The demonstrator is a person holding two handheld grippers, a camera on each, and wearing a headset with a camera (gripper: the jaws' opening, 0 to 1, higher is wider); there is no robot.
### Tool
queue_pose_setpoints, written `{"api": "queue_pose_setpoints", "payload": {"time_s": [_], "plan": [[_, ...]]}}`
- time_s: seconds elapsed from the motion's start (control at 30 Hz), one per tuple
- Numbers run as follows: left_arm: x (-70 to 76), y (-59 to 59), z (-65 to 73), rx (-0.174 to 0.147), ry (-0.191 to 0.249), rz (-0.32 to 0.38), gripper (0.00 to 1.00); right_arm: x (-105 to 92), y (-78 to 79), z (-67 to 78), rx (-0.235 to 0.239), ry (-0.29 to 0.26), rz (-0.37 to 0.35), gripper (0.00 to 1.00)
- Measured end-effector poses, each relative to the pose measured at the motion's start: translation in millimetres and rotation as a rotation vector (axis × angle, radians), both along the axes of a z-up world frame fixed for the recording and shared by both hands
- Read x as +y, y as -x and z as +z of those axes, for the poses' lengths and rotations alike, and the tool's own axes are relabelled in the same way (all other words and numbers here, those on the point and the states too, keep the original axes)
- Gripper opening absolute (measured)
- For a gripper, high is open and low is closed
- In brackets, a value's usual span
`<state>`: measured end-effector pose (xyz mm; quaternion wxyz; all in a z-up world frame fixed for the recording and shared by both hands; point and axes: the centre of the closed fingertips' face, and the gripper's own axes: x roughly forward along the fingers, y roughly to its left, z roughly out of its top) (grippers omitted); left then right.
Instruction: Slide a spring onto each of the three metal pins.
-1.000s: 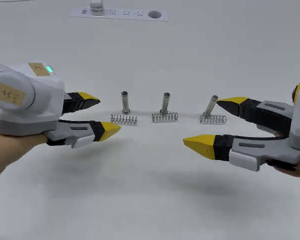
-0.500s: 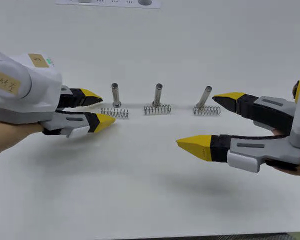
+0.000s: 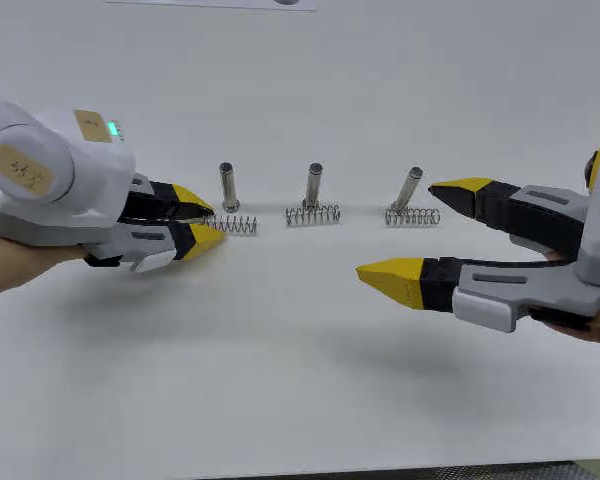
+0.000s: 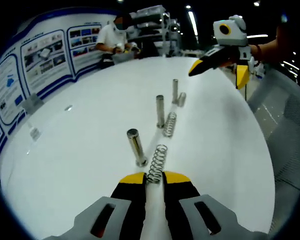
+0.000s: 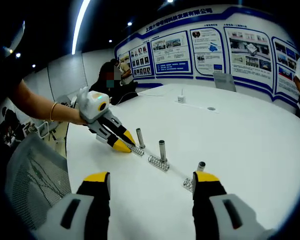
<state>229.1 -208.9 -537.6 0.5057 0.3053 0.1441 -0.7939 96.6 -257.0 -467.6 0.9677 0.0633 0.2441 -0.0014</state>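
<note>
Three metal pins stand in a row on the white table: left [image 3: 226,185], middle [image 3: 313,184], right [image 3: 410,187], which leans. A spring lies at the foot of each: left [image 3: 235,224], middle [image 3: 312,213], right [image 3: 412,216]. My left gripper [image 3: 208,224] is shut on the near end of the left spring [image 4: 156,162], which still lies on the table beside its pin [image 4: 136,146]. My right gripper [image 3: 398,230] hangs wide open just in front of the right spring [image 5: 188,185] and touches nothing.
The table's front edge [image 3: 480,470] runs close below the grippers. A mesh chair [image 5: 30,180] stands beside the table. A person [image 4: 115,35] sits at the far end. Small fittings [image 5: 181,97] sit in the tabletop farther off.
My left gripper has moved right to the left spring and its jaws have closed on the spring's end. The right gripper has barely moved. The head camera has tilted down slightly.
</note>
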Motion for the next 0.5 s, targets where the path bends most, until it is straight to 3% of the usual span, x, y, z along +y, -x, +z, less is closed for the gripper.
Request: {"api": "queue_pose_setpoints", "payload": {"time_s": [0.03, 0.17, 0.5], "plan": [[1.4, -0.4, -1.4, -0.021, -0.01, -0.015, 0.12, 0.5, -0.2, -0.2, 0.001, 0.005, 0.002, 0.68], [1.5, 1.2, -0.1, -0.039, -0.001, -0.038, 0.11, 0.8, -0.7, -1.2, 0.009, 0.02, 0.009, 0.68], [8.8, 7.7, 0.0, -0.018, -0.008, -0.043, 0.1, -1.0, -3.2, 3.6, -0.013, -0.002, -0.012, 0.66]]}}
